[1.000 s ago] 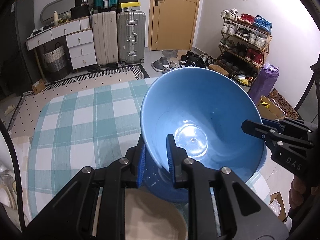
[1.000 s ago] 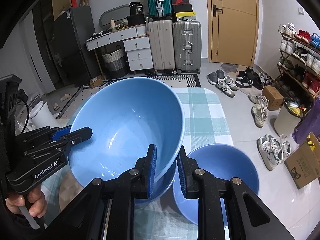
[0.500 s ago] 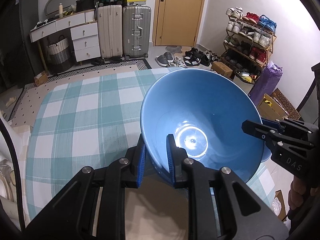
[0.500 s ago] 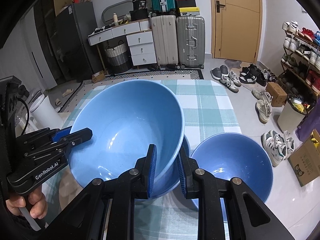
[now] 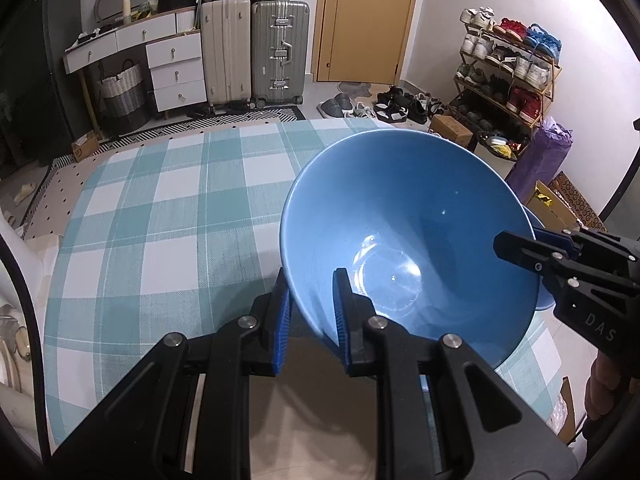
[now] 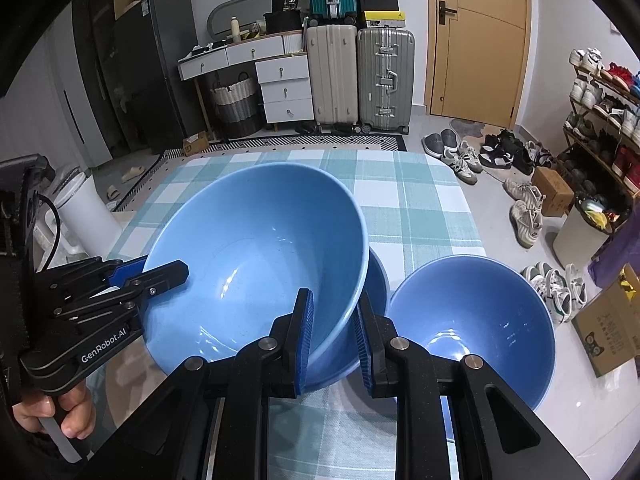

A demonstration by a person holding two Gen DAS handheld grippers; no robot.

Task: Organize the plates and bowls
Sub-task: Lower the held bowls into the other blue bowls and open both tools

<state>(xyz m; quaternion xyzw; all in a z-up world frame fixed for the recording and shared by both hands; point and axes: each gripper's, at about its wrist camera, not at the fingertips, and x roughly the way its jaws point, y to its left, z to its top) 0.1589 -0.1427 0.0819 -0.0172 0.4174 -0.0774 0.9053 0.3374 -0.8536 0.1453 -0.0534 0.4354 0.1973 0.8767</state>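
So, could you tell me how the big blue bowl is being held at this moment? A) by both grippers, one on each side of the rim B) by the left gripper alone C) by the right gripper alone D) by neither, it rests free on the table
A: the left gripper and the right gripper each clamp opposite sides of the big blue bowl's rim.

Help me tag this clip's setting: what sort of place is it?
Probably a lived-in home, an entry or spare room: suitcases by the door, a full shoe rack, and a table with a checked cloth.

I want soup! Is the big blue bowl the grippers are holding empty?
Empty. The big blue bowl shows only its bare, shiny blue bottom in both views, with no food or liquid inside.
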